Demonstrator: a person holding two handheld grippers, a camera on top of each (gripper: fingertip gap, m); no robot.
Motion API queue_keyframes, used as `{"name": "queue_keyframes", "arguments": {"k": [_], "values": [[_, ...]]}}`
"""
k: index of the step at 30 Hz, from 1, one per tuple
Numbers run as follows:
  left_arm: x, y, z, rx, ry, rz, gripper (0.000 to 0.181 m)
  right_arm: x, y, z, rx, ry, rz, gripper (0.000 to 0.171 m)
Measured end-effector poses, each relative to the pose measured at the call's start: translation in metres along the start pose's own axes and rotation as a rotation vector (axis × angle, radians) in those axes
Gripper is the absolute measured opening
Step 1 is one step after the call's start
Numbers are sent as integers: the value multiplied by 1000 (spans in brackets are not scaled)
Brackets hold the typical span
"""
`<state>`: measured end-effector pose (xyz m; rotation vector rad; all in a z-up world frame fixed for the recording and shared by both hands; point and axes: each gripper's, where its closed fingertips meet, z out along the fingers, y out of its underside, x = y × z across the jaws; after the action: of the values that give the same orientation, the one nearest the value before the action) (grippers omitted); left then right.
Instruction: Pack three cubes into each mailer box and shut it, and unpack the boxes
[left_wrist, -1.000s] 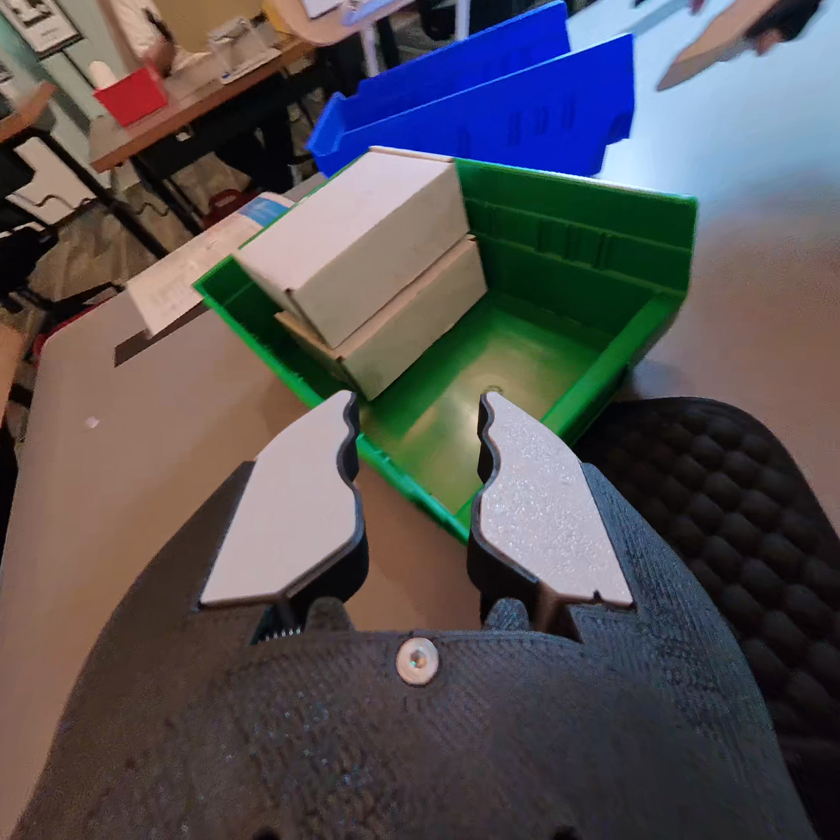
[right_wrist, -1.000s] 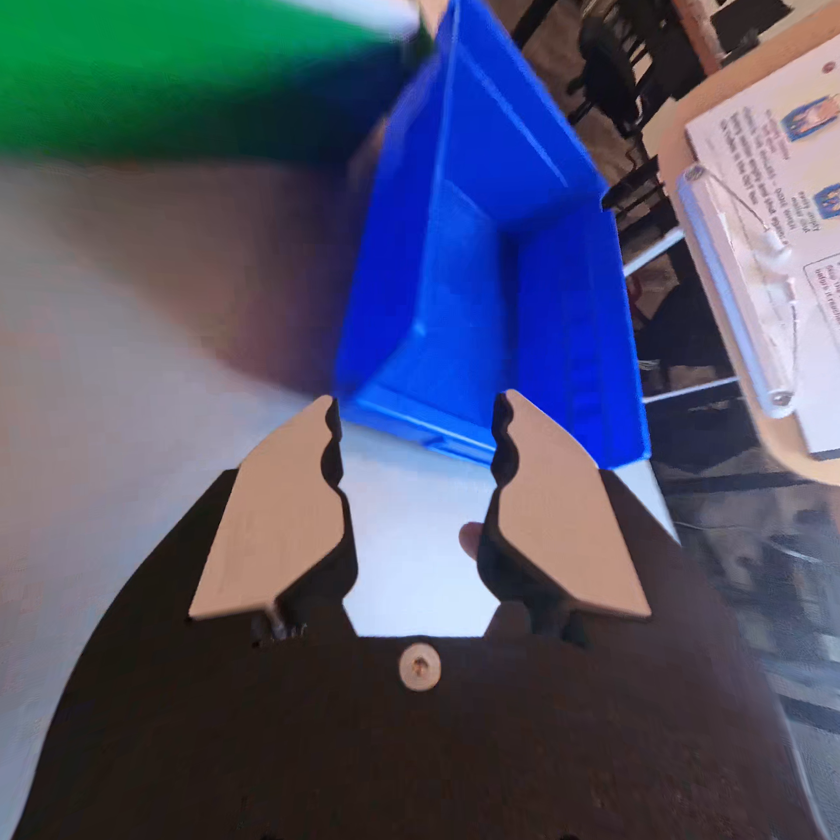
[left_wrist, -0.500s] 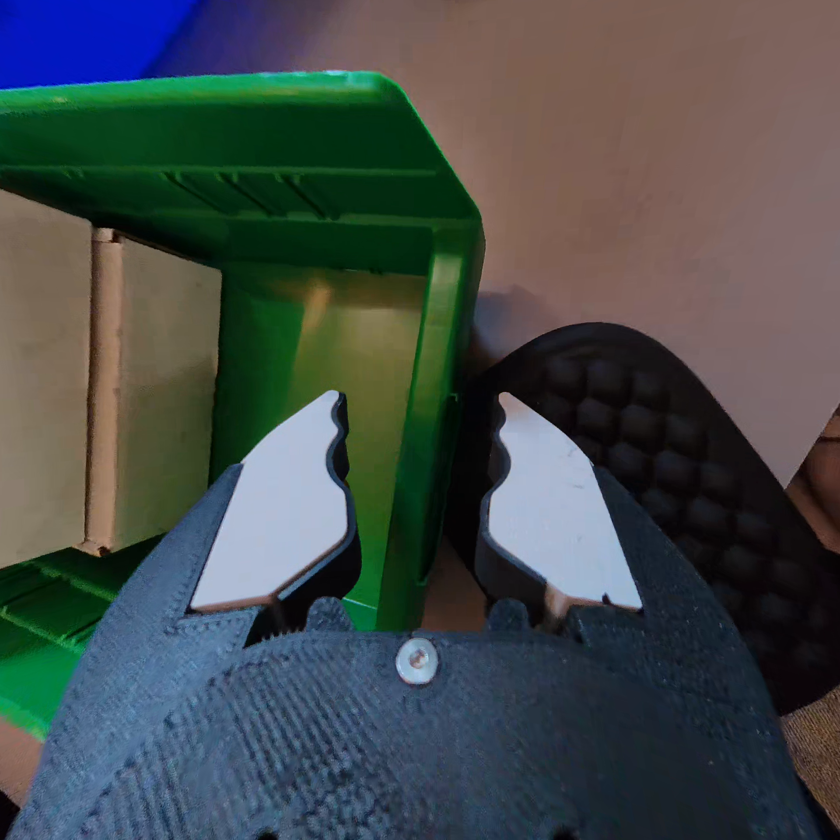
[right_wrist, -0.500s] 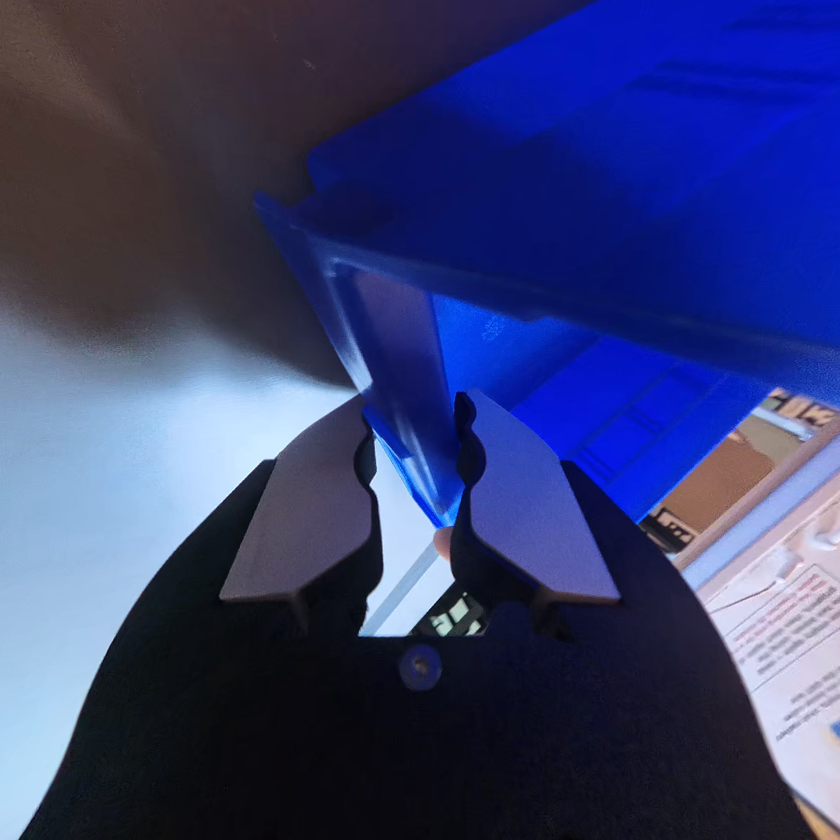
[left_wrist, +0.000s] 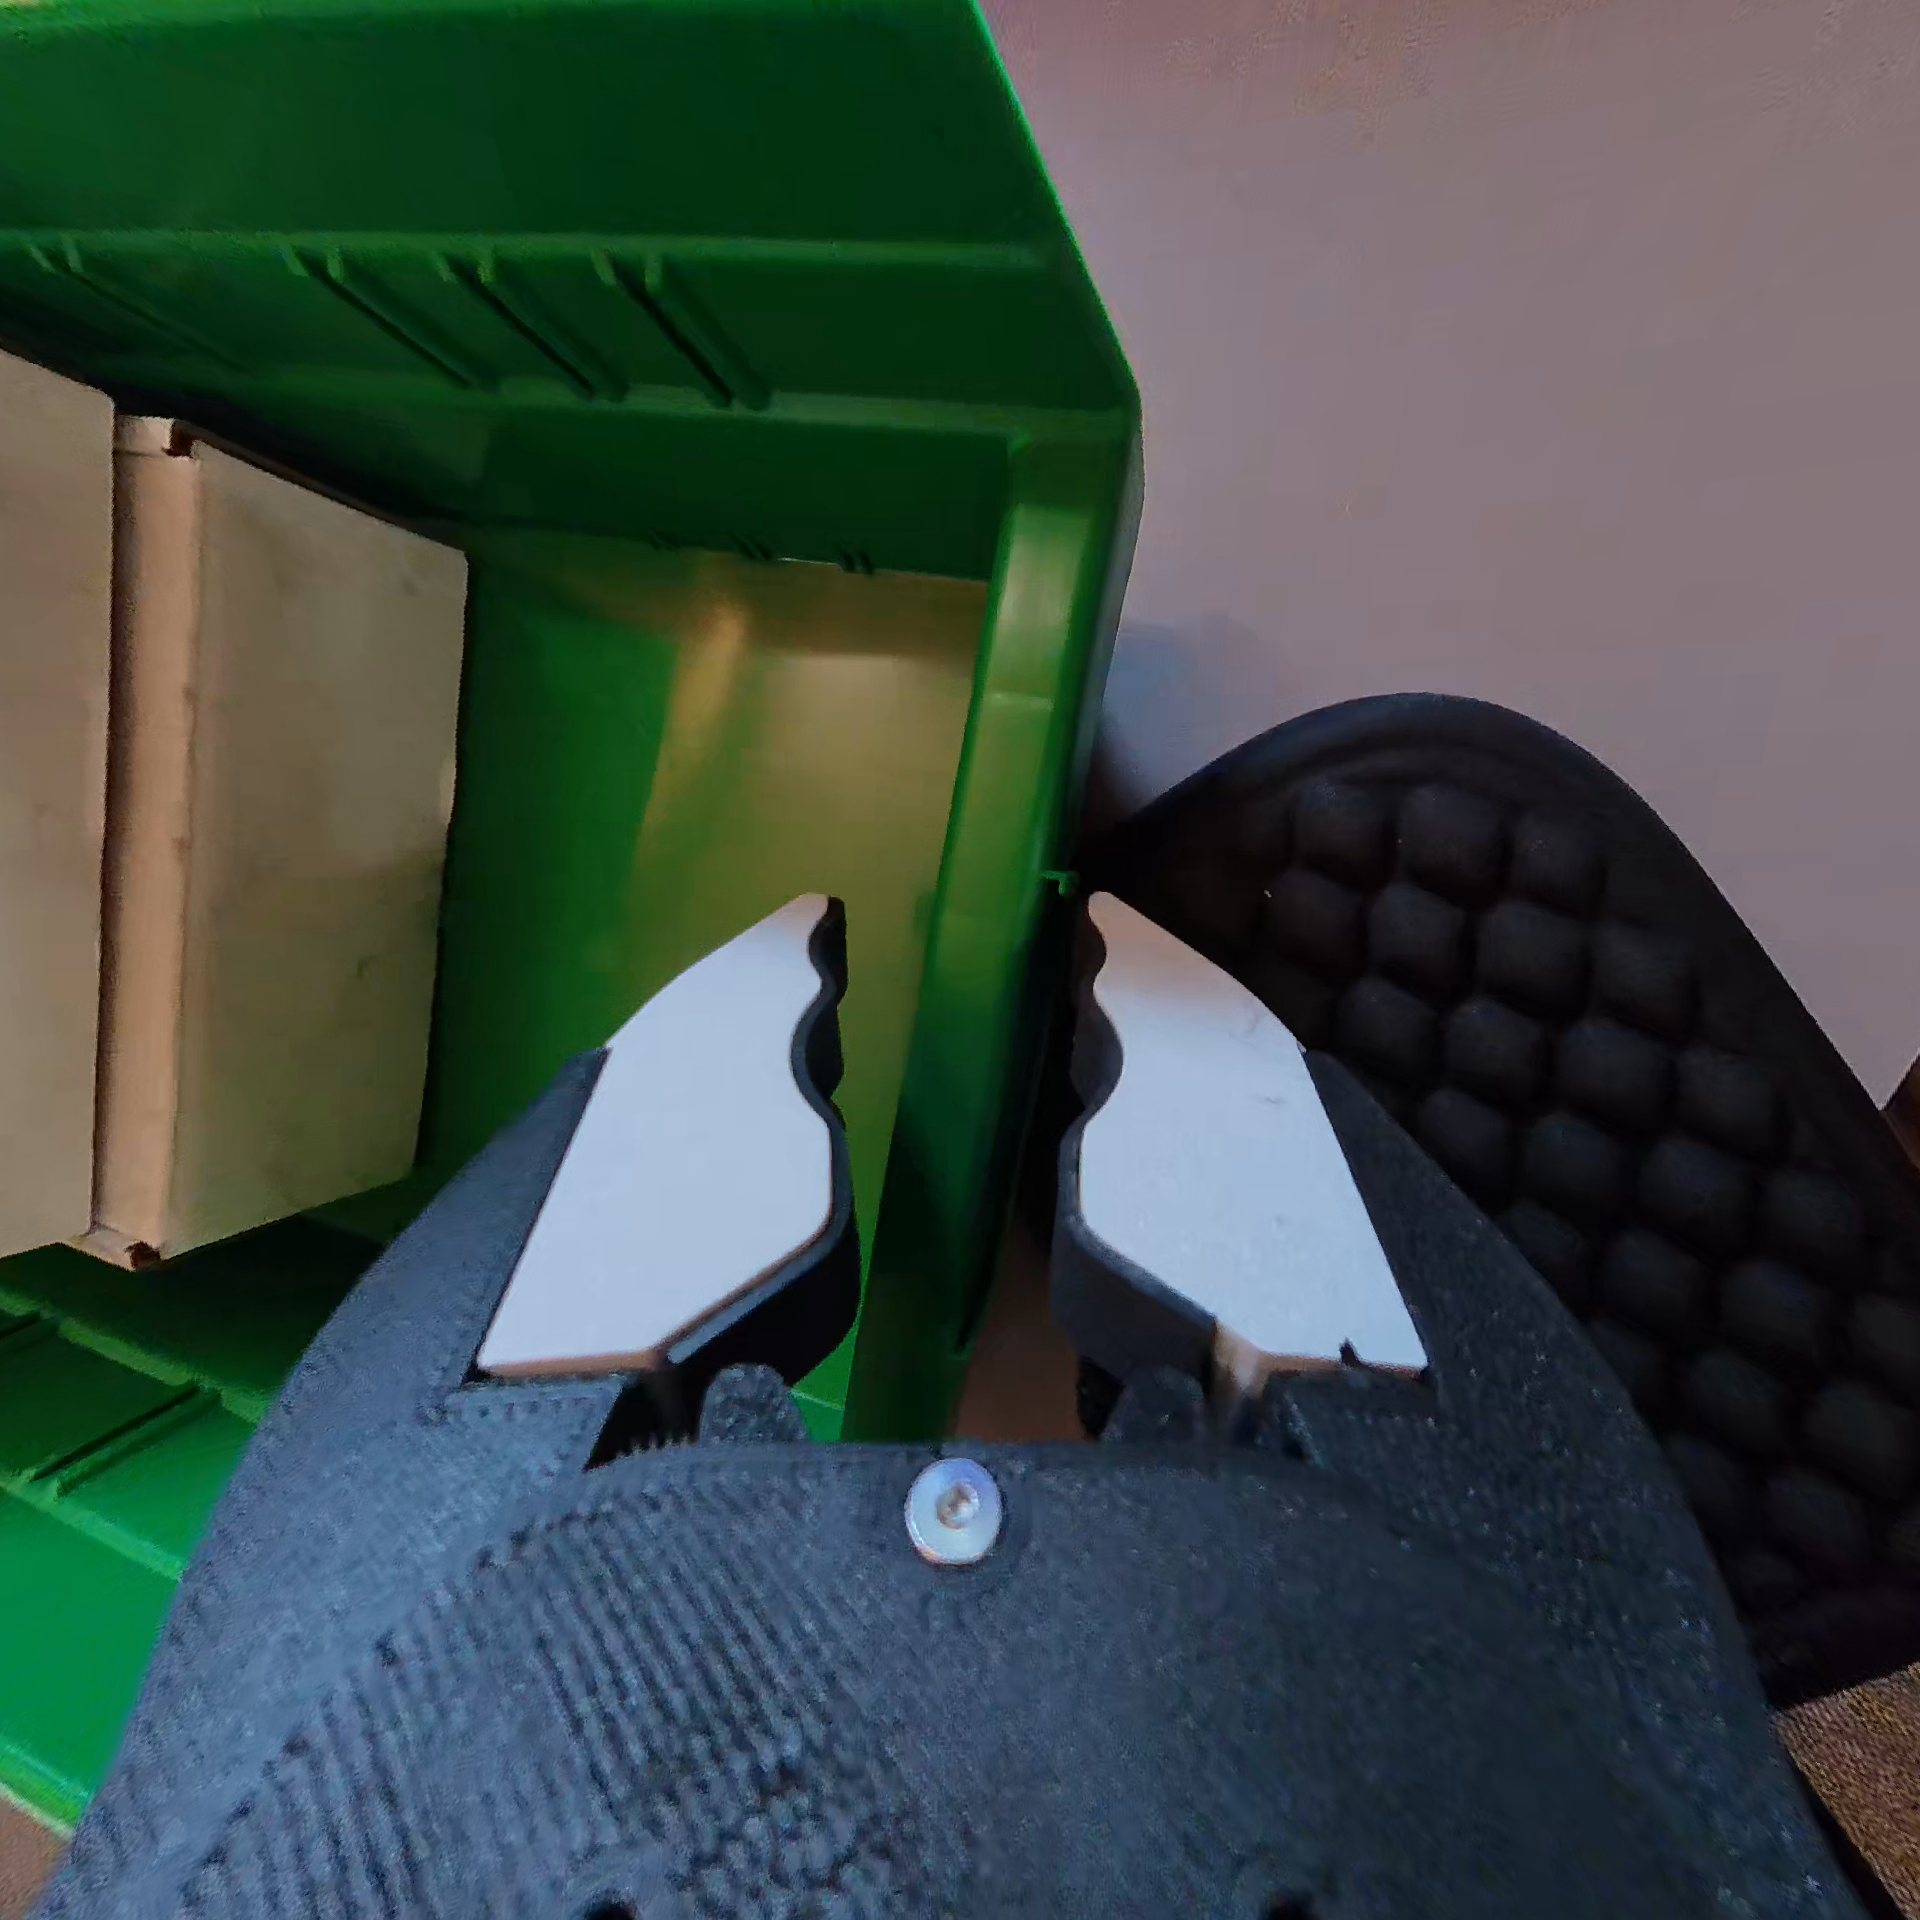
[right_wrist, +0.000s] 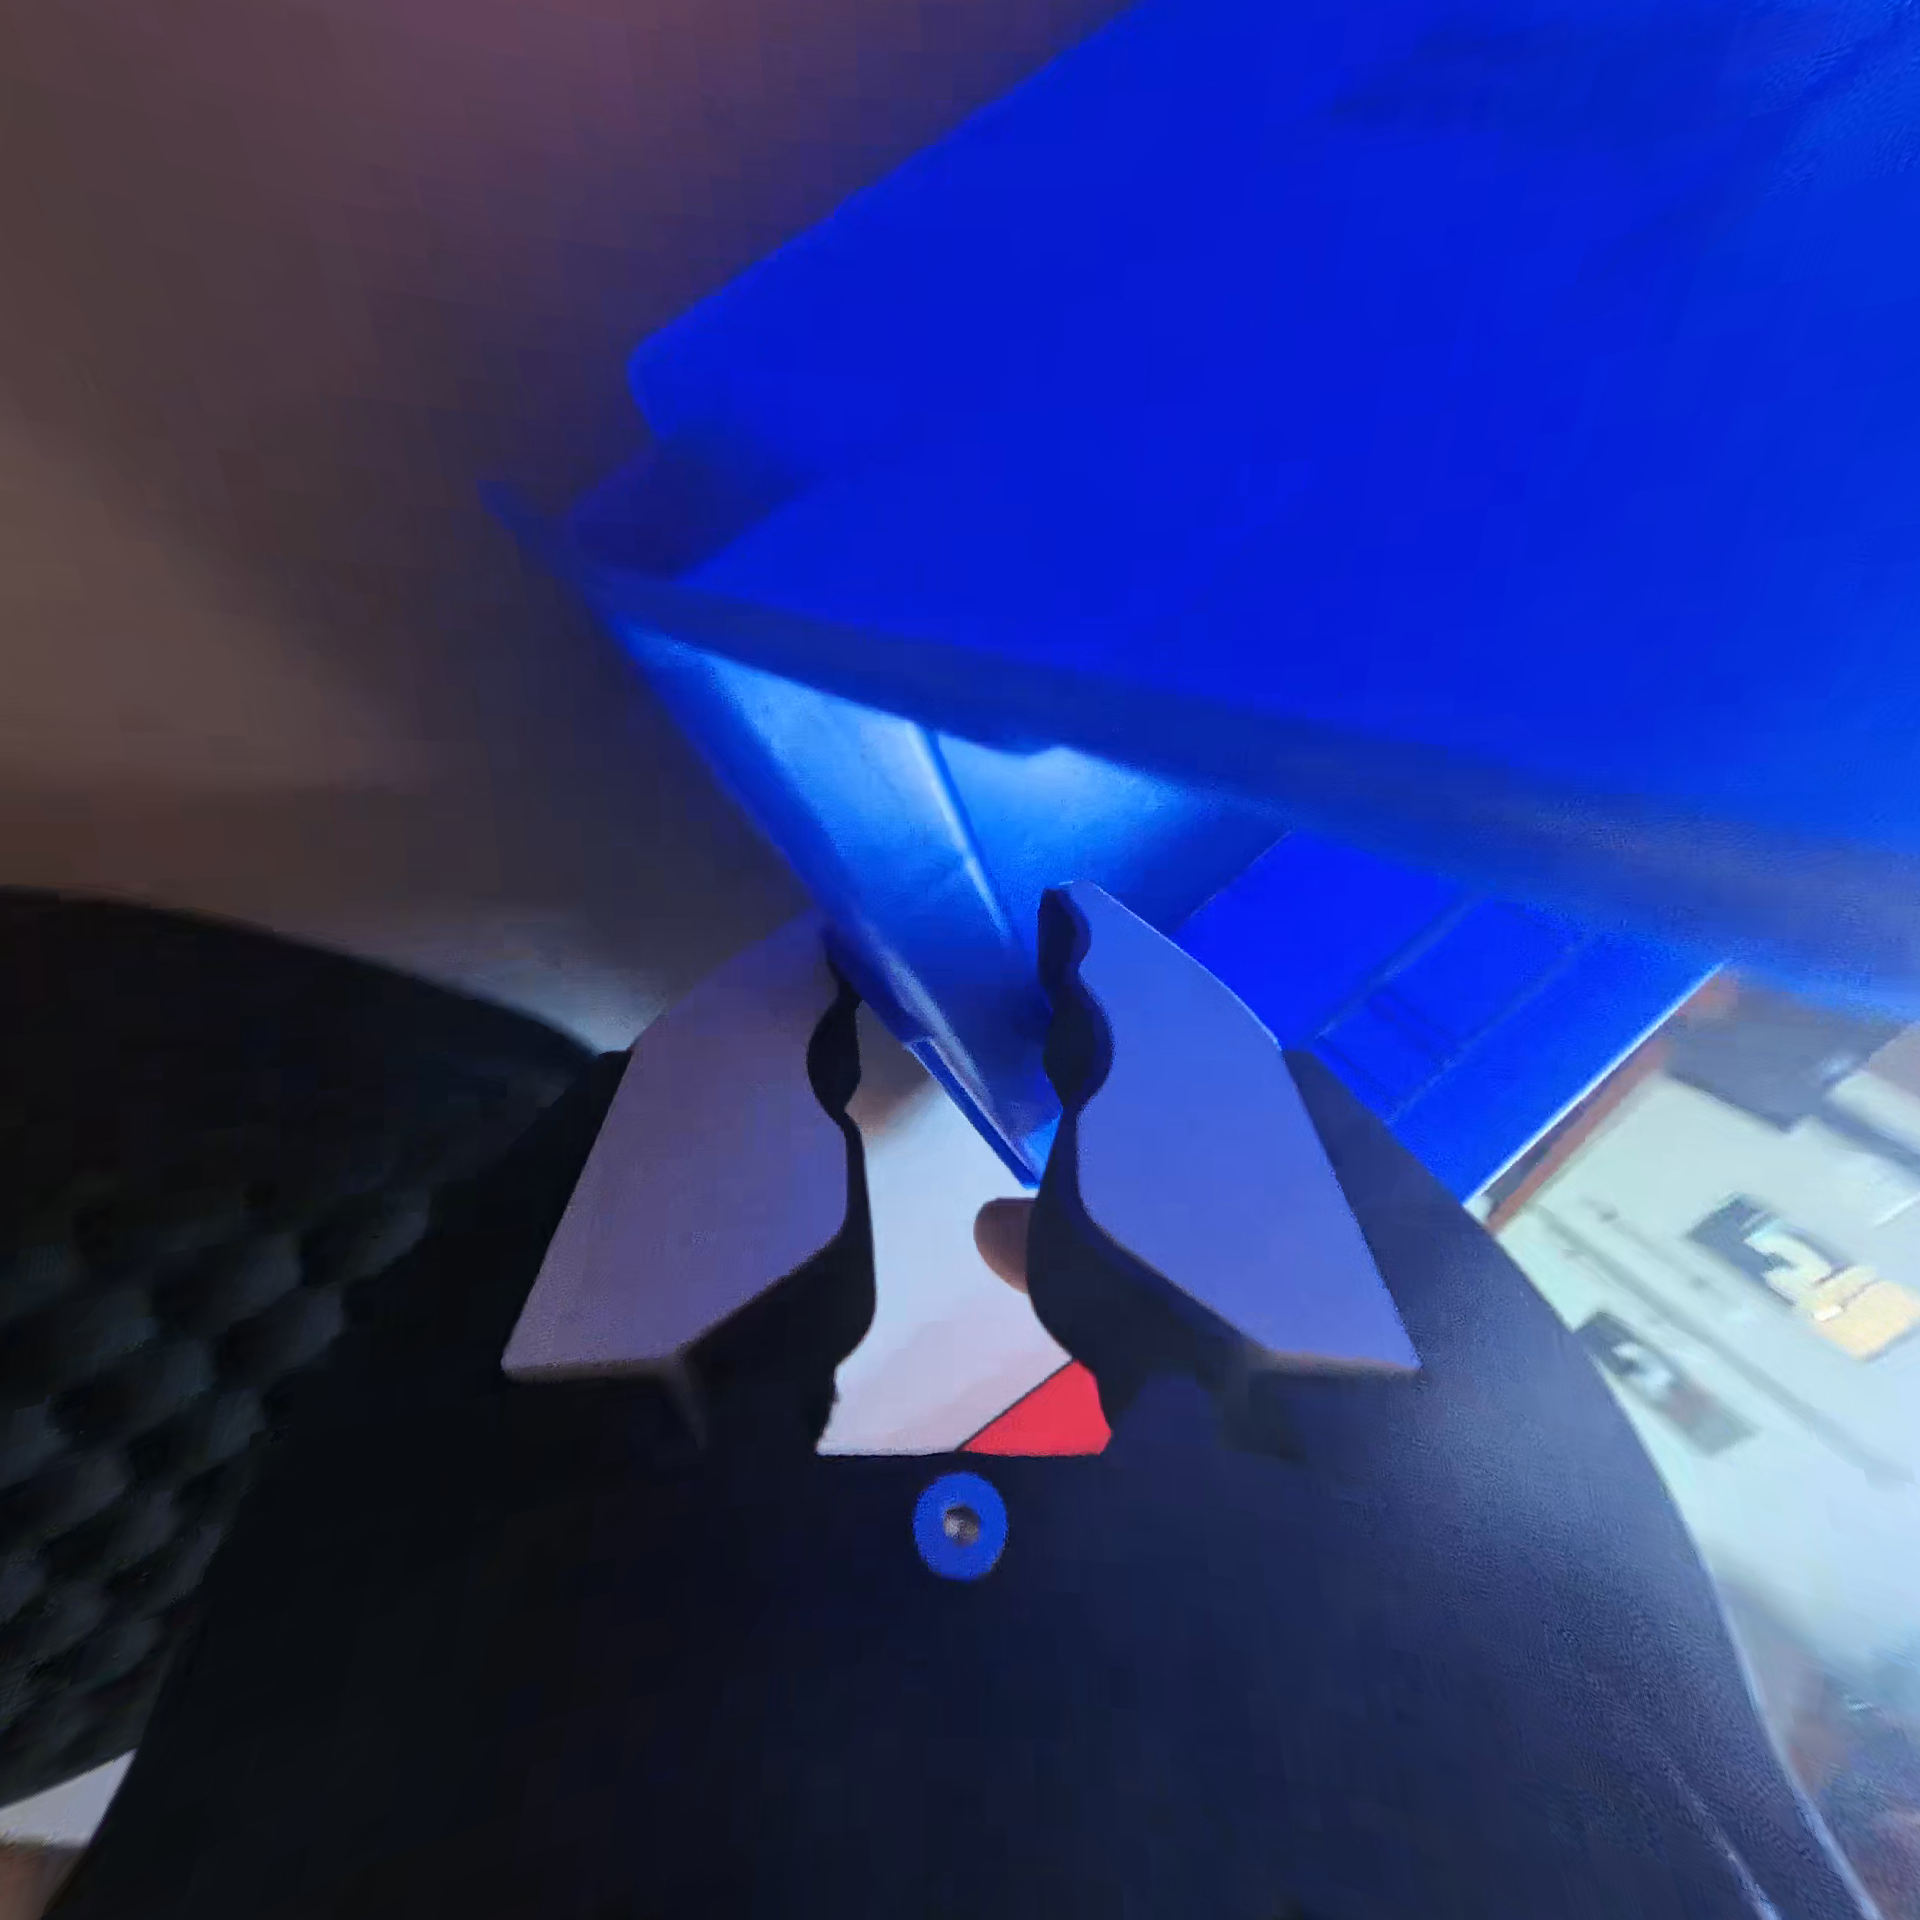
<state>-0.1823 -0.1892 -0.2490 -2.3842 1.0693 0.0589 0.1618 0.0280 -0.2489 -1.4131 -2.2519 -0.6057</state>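
In the left wrist view, my left gripper (left_wrist: 961, 914) straddles the right side wall of a green bin (left_wrist: 727, 208), one finger inside and one outside, closed onto the wall. Cardboard mailer boxes (left_wrist: 301, 831), shut, lie stacked in the bin's left part. In the right wrist view, my right gripper (right_wrist: 935, 935) is shut on the edge of a wall of a blue bin (right_wrist: 1299, 468), which fills the upper right. I see no cubes in either view.
A pale table top (left_wrist: 1507, 364) lies right of the green bin. A black dimpled shell (left_wrist: 1558, 1091) sits close against the bin's outer wall; a similar one (right_wrist: 156, 1195) shows lower left in the right wrist view. A blurred room (right_wrist: 1714, 1247) lies beyond the table edge.
Both grippers moved in on the bins. The left jaws came to straddle the green bin's wall and narrowed onto it. The right jaws closed on the blue bin's wall and stayed there.
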Motion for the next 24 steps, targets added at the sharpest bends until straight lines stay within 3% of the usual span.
{"name": "queue_keyframes", "arguments": {"k": [1,5,10,24], "values": [[0,0,1,6,4,-5,41,-3,10,-1,-9,-7,40,33],[-5,-2,4,14,13,-23,35,-1,40,6,-79,22,204,31],[-20,0,8,2,-7,0,30,23,65,34,-198,91,198,29],[-104,-25,45,-23,-67,71,27,110,85,88,-358,242,301,33]]}}
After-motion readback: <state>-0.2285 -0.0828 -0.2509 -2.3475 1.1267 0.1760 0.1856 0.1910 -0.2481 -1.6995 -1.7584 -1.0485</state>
